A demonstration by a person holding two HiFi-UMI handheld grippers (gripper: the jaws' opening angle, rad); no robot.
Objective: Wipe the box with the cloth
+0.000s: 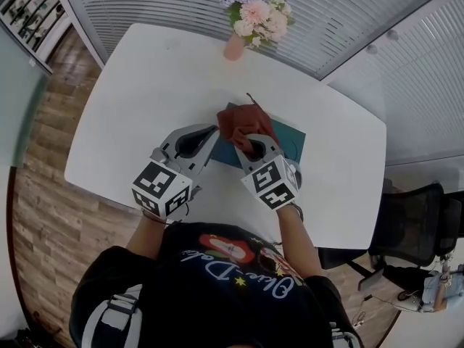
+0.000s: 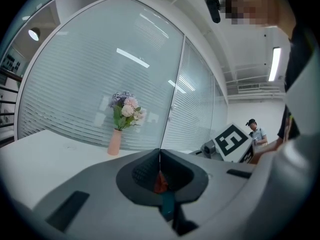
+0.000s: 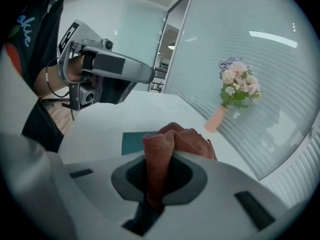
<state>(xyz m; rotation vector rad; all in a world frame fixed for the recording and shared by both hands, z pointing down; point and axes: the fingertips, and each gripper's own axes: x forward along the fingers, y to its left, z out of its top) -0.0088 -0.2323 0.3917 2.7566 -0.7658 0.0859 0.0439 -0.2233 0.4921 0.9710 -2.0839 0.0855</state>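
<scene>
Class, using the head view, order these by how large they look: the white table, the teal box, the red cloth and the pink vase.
1. white table
2. teal box, though part of it is covered
3. red cloth
4. pink vase, farthest from the camera, so it may look smaller

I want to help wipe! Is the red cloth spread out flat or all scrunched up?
Scrunched up. The cloth bulges in a wrinkled heap, pinched by the right gripper over the teal box.
</scene>
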